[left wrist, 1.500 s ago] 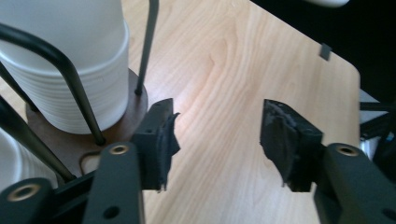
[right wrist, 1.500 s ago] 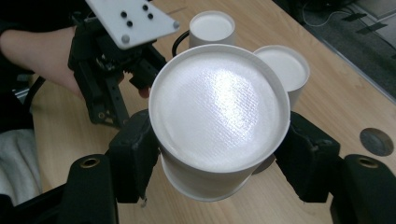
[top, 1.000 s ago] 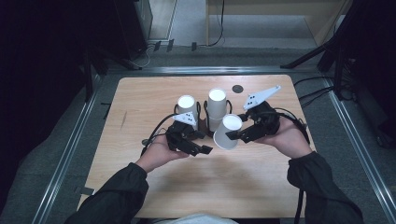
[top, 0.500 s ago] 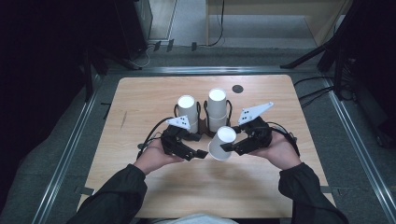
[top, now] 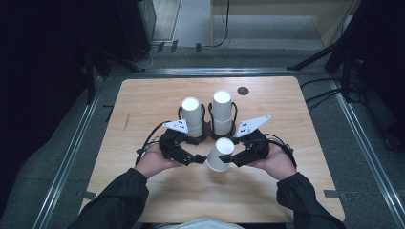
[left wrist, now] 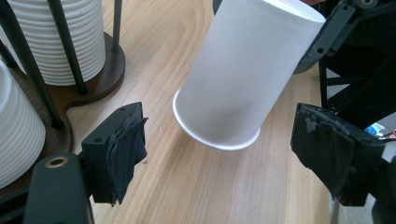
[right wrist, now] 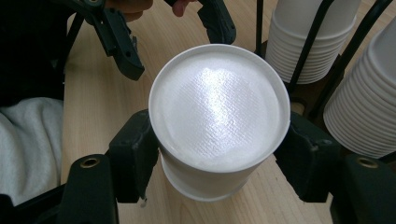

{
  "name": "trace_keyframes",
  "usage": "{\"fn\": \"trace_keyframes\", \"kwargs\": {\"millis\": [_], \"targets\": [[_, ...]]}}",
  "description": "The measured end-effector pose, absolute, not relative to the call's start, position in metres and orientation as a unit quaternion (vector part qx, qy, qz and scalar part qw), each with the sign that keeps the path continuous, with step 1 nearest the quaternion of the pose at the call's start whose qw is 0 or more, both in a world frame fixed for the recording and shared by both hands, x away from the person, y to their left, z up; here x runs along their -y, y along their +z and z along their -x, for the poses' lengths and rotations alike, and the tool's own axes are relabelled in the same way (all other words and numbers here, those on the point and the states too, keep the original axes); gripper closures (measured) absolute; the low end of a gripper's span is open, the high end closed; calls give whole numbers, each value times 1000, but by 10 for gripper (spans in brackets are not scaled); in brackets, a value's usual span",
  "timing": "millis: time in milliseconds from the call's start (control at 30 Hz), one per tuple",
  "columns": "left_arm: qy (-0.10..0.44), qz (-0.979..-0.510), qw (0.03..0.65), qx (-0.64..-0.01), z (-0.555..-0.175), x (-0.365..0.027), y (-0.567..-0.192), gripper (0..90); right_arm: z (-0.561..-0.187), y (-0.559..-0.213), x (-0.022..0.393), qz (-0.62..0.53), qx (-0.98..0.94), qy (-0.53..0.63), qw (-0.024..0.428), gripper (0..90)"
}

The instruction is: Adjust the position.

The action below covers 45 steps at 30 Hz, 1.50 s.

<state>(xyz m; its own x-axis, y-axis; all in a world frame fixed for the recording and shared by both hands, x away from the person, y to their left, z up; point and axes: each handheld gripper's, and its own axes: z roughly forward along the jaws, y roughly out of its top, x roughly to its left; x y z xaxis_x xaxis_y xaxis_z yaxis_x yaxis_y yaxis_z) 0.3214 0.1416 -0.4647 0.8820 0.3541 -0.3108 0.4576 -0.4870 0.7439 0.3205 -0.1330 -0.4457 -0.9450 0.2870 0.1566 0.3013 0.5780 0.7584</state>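
Landmark: the dark wooden cup rack, standing past the middle of the table.
Your right gripper: its jaws clamp the single paper cup near the closed end; you hold it just on your side of the rack, upside down and tilted, the base uppermost.
Held cup, inside: hidden; its open mouth faces down toward the wood. In the left gripper view the rim's low edge is at or just above the table; contact is too close to tell.
Your left gripper: jaws wide, having just been opening; the cup stands beyond and between them, with the pads clear of it.
Rack, left post: a stack of nested white cups, bases up.
Rack, right post: a second stack, likewise inverted.
Beyond the rack: a small dark disc near the table's far edge.
Writing: no print on the cups; the dots on the grey gripper plates are too small to read.
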Motion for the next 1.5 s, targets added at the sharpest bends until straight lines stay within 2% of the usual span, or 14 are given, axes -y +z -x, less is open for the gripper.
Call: {"fn": "trace_keyframes", "kwargs": {"millis": [333, 467, 667, 1067, 1200, 1267, 1300, 1500], "targets": [[-62, -860, 451, -230, -321, -141, -469, 131, -321, -450, 131, 163, 885, -436, 19, 338], [-75, -858, 457, -222, -318, -137, -472, 131, -320, -452, 125, 157, 885, -437, 25, 338], [-70, -870, 443, -204, -315, -129, -477, 132, -317, -450, 122, 151, 881, -446, 33, 338], [-70, -869, 453, -183, -312, -121, -483, 133, -316, -440, 115, 156, 871, -463, 56, 339], [-59, -867, 464, -171, -309, -121, -481, 150, -316, -438, 114, 157, 865, -472, 60, 339], [-52, -867, 468, -166, -308, -121, -480, 171, -316, -437, 115, 157, 865, -473, 62, 340], [-49, -867, 469, -160, -308, -121, -480, 211, -316, -437, 115, 159, 865, -472, 62, 341], [-34, -872, 467, -143, -304, -121, -476, 265, -316, -437, 116, 158, 864, -473, 67, 340]]}}
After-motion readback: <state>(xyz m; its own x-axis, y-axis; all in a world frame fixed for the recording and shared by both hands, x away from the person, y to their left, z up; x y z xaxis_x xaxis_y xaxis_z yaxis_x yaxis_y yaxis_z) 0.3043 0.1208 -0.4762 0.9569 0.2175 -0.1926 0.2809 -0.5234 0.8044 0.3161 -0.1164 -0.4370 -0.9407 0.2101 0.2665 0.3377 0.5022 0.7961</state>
